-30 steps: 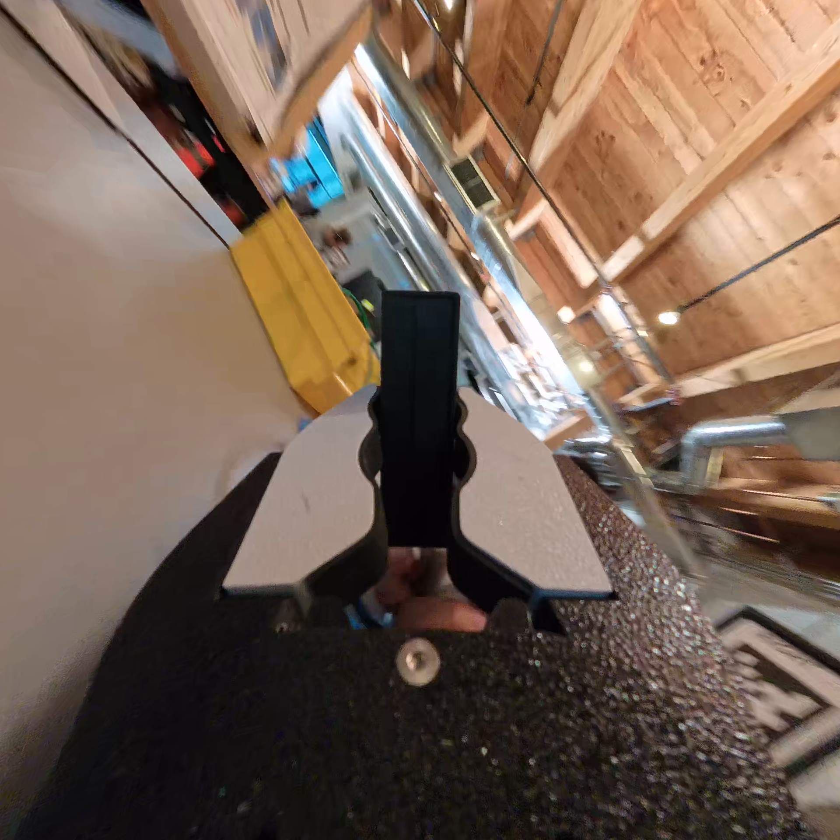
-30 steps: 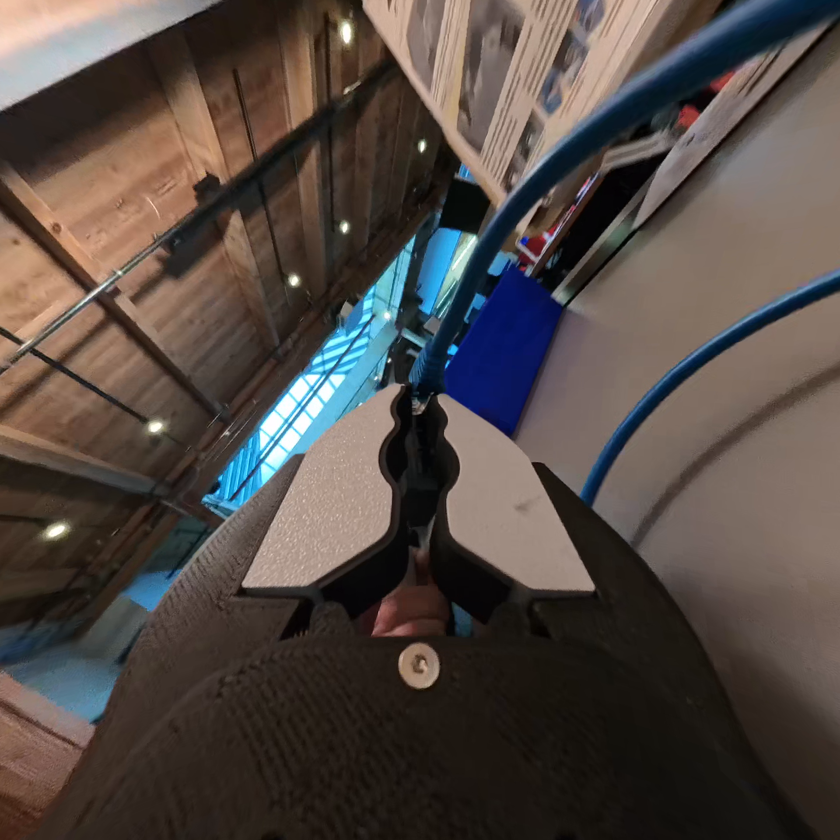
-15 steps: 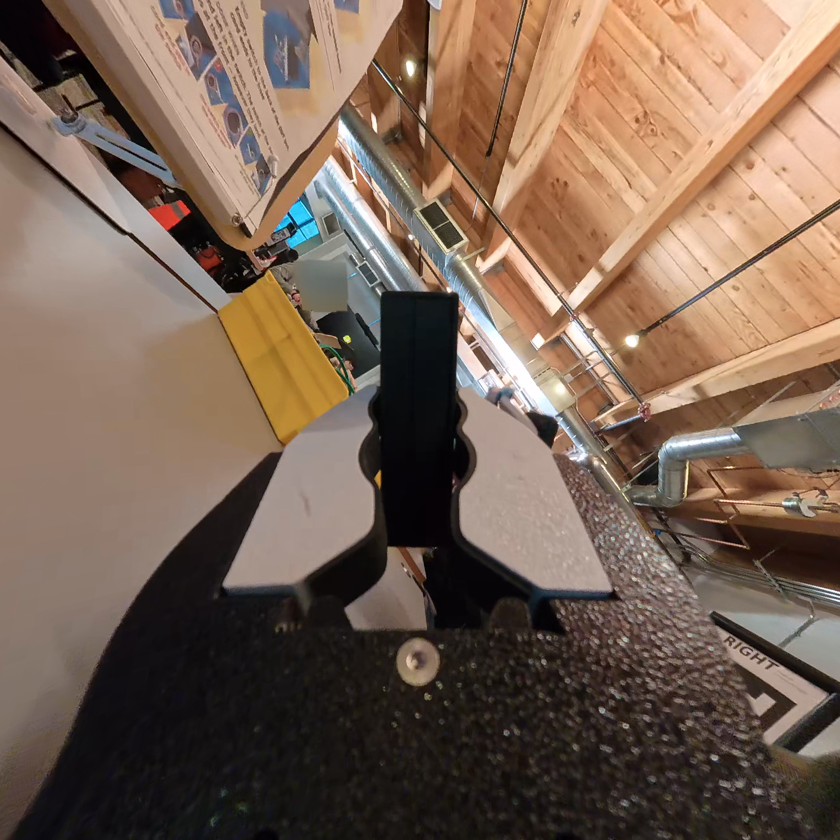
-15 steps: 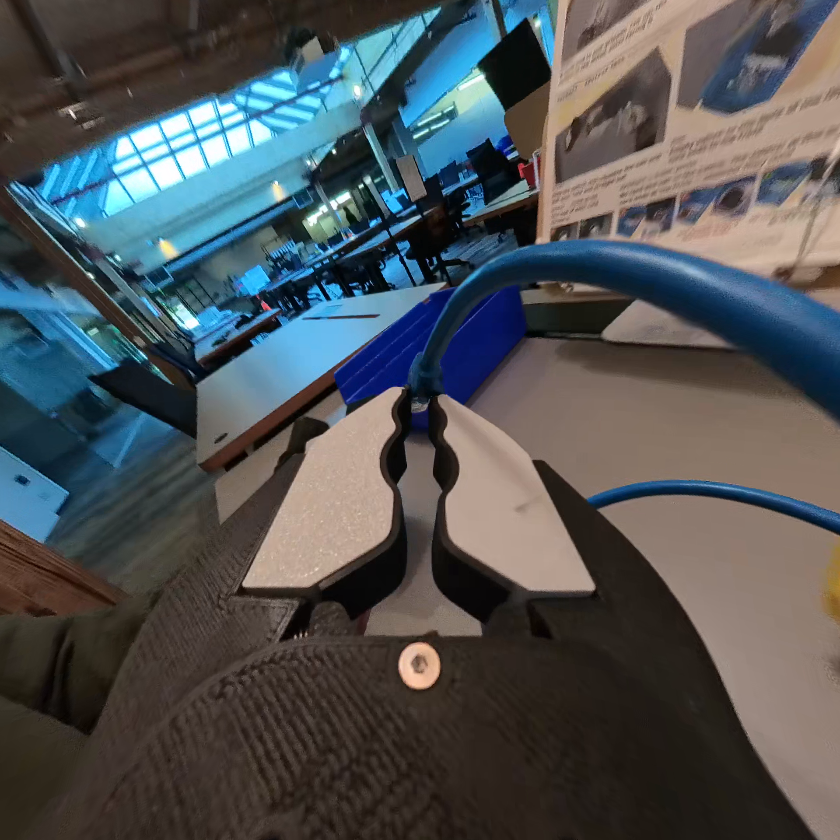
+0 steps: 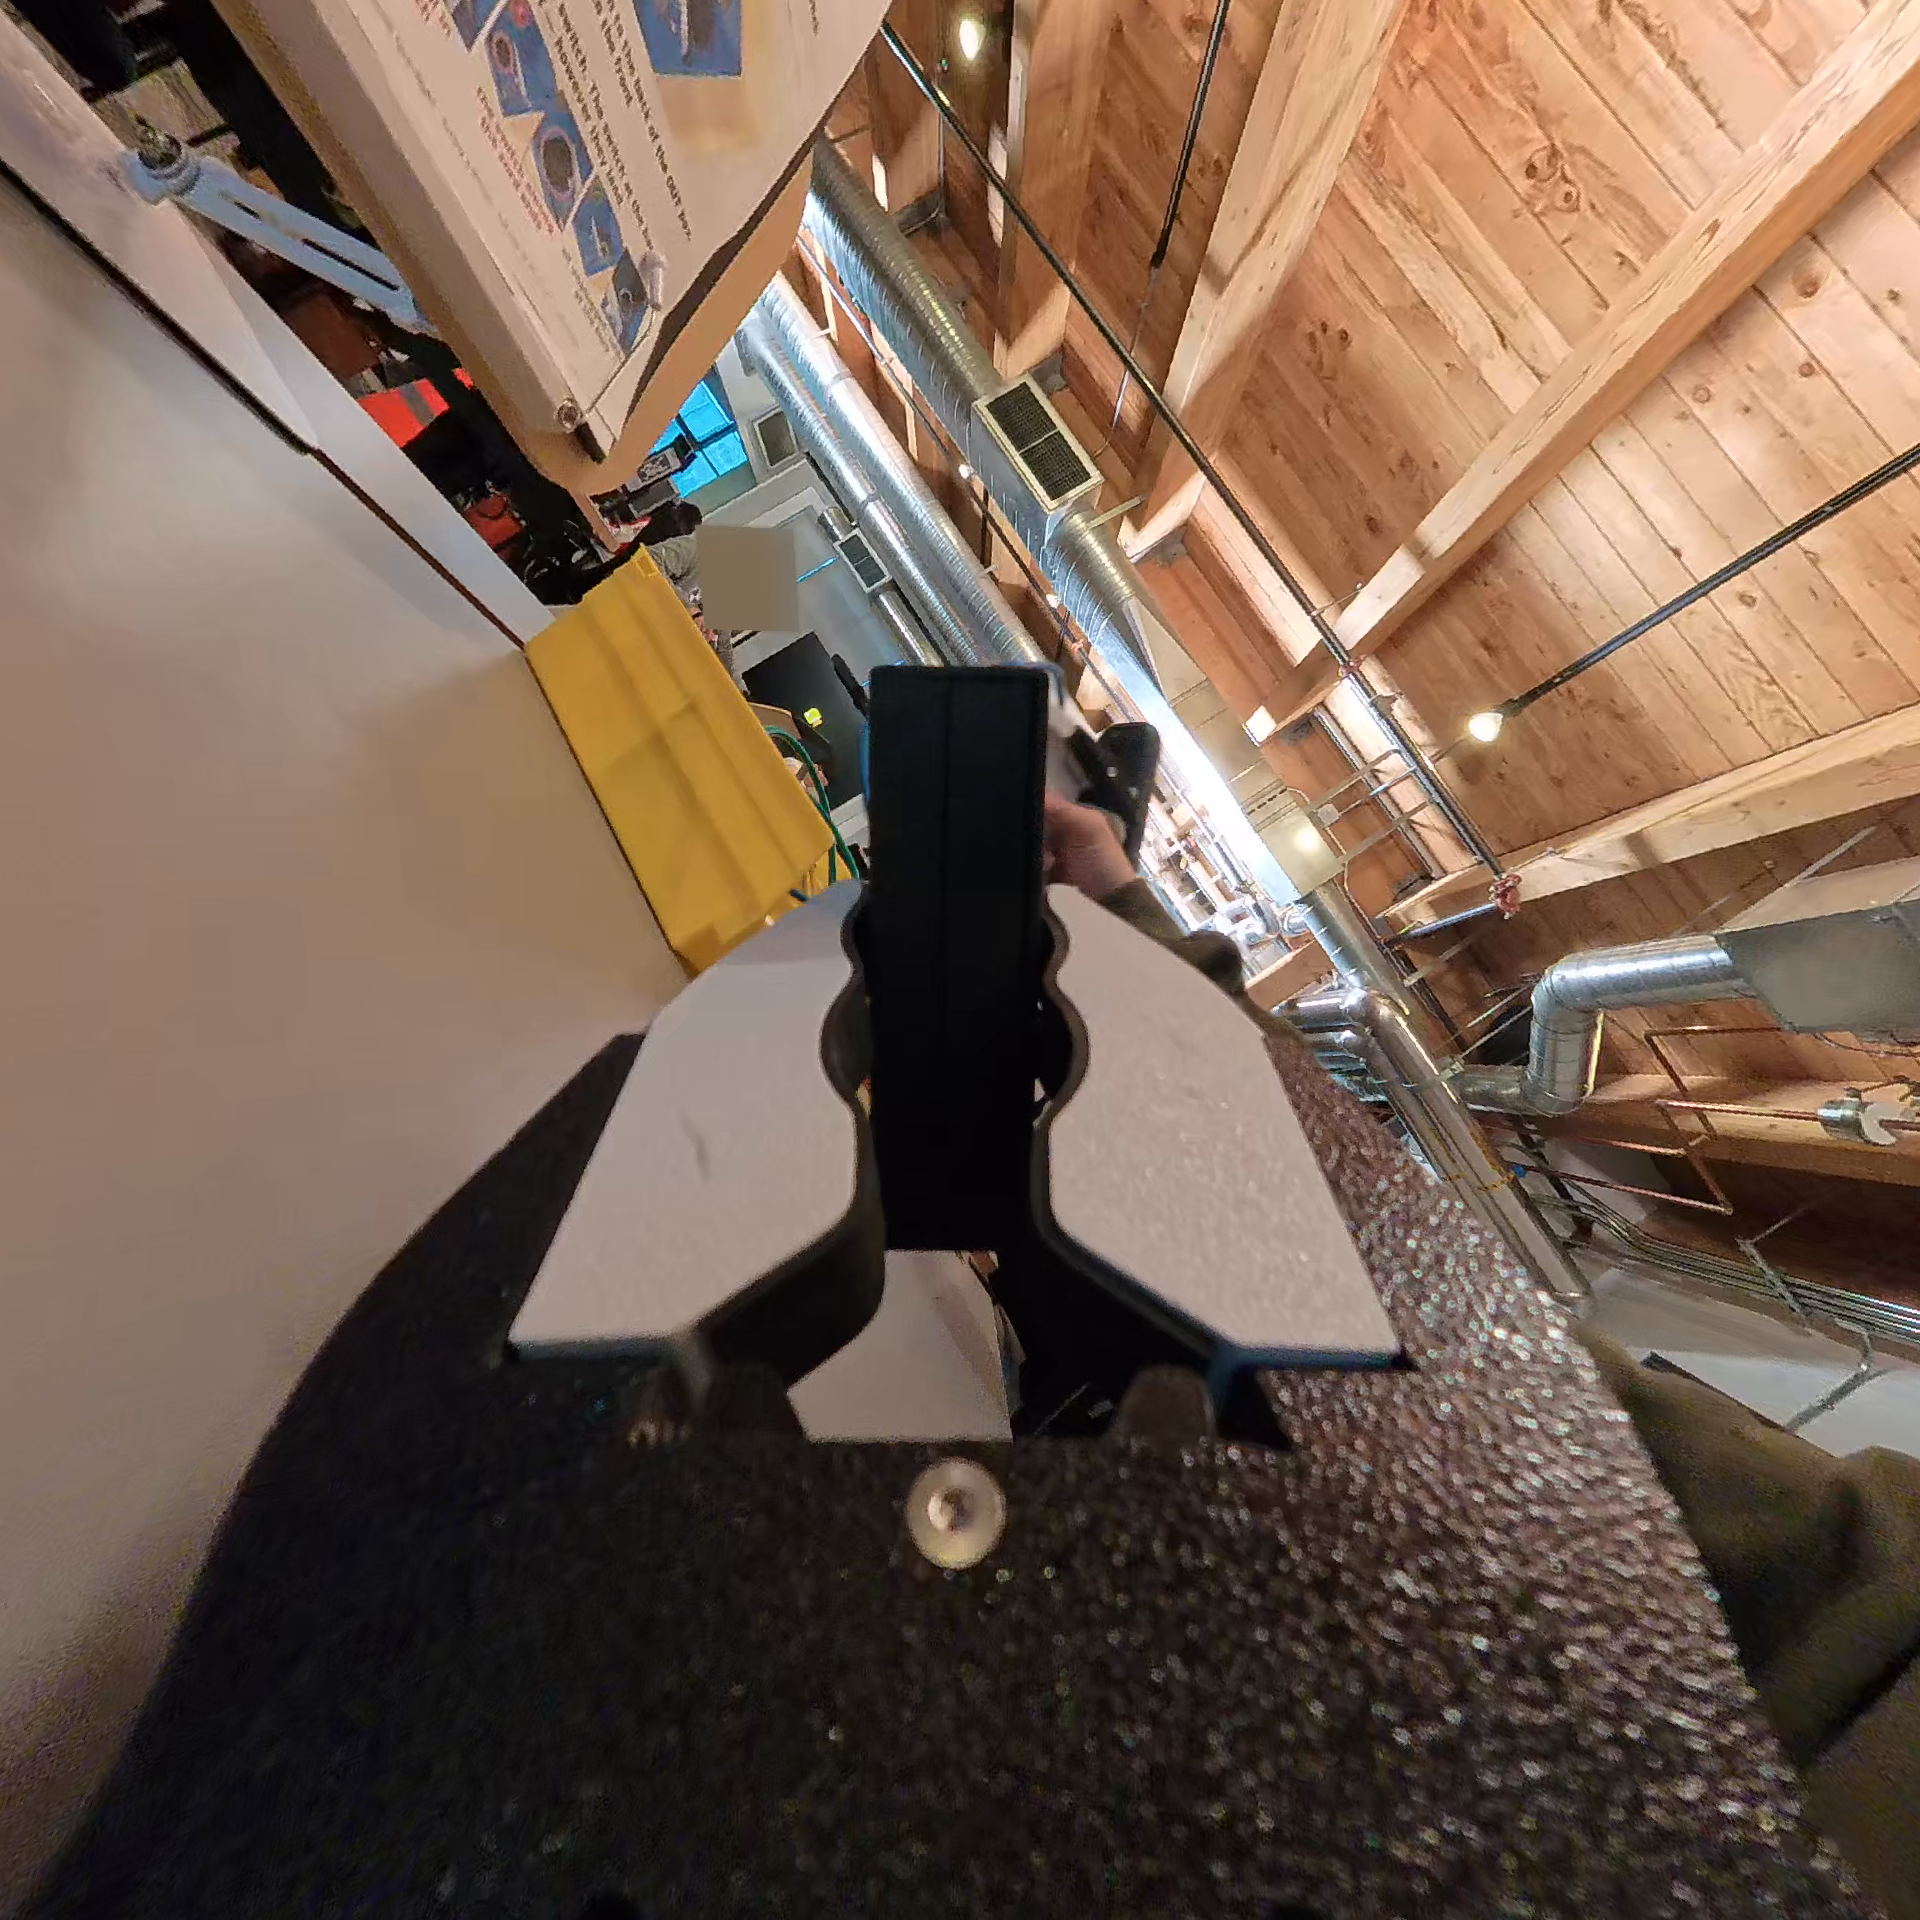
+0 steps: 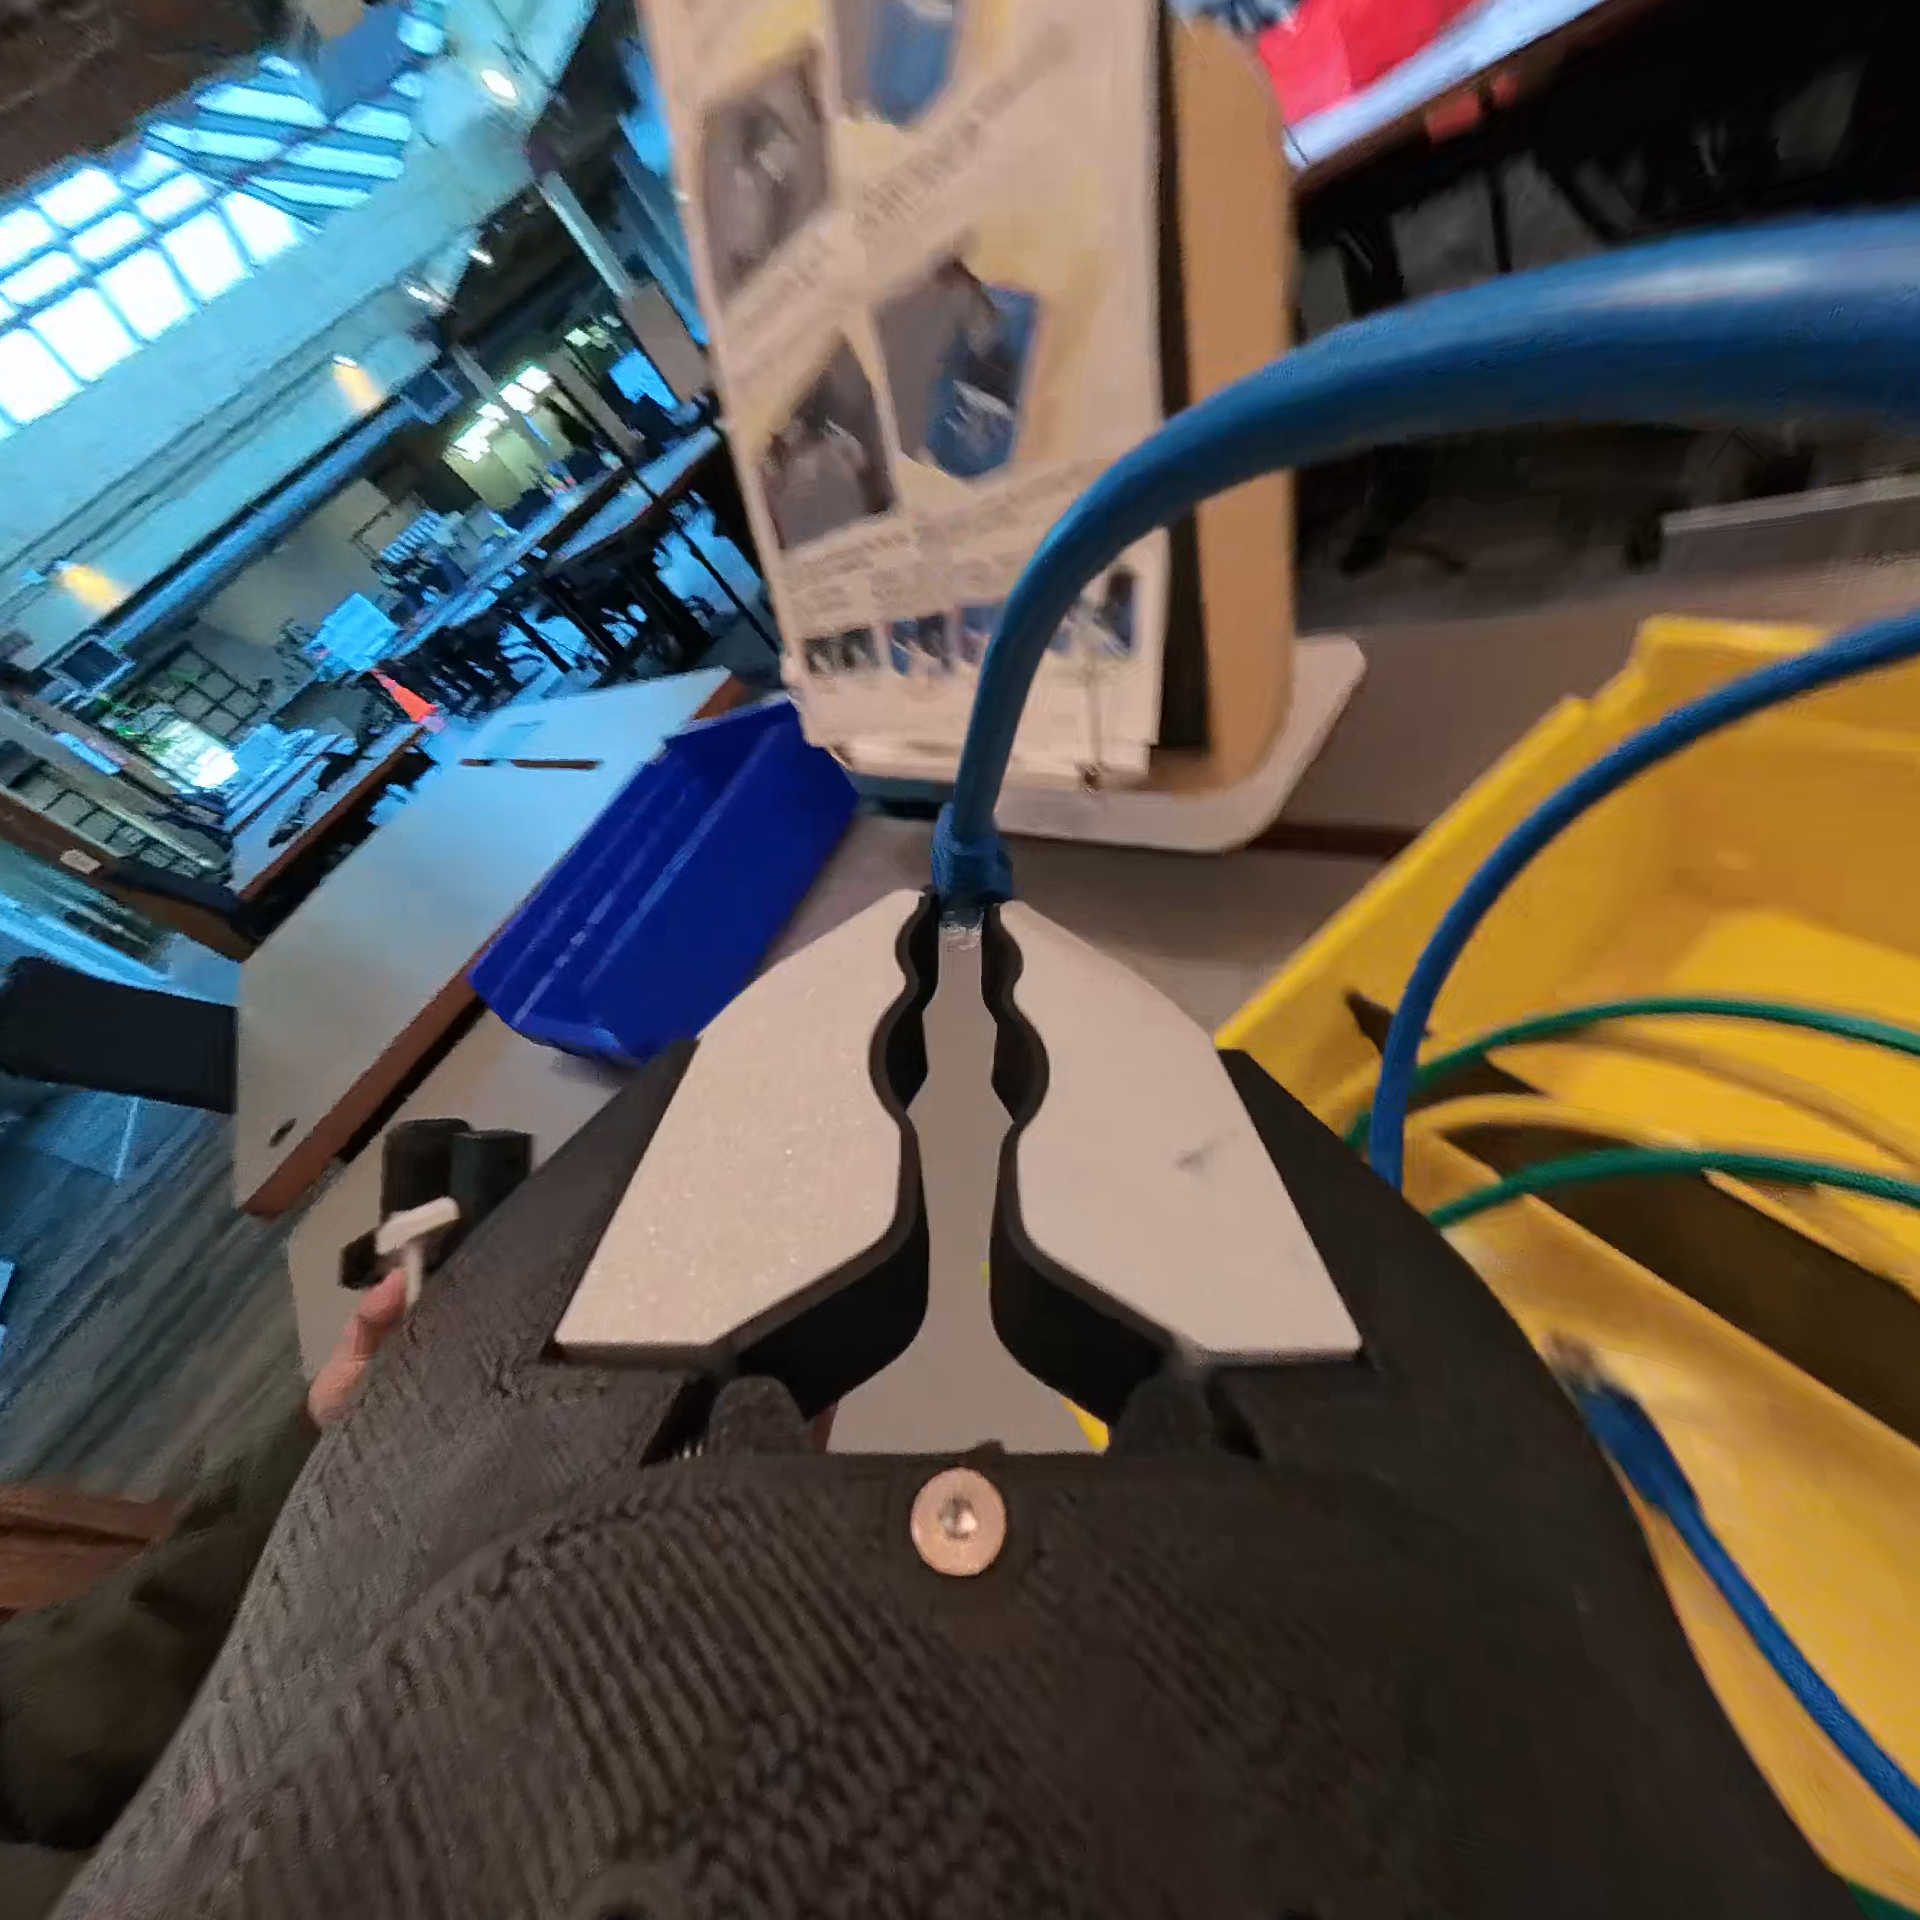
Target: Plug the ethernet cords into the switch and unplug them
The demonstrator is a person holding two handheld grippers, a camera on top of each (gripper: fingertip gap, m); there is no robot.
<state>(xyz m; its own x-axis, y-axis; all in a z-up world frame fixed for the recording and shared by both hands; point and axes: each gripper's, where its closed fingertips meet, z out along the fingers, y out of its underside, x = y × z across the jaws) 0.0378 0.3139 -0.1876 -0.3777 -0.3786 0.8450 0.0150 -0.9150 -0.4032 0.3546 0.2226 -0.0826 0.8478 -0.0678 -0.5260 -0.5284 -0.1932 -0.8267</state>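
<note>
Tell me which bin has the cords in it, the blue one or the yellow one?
The yellow bin, right of the right gripper: green and blue cords lie inside. No cords show in the blue bin.

switch (image 5: 956, 956): ports hidden, lower end behind left hand-held gripper (image 5: 956, 925) | blue cord (image 6: 1351, 416): cut off right | yellow bin (image 6: 1714, 935): blurred, cut off right | poster (image 6: 914, 364): blurred
</note>
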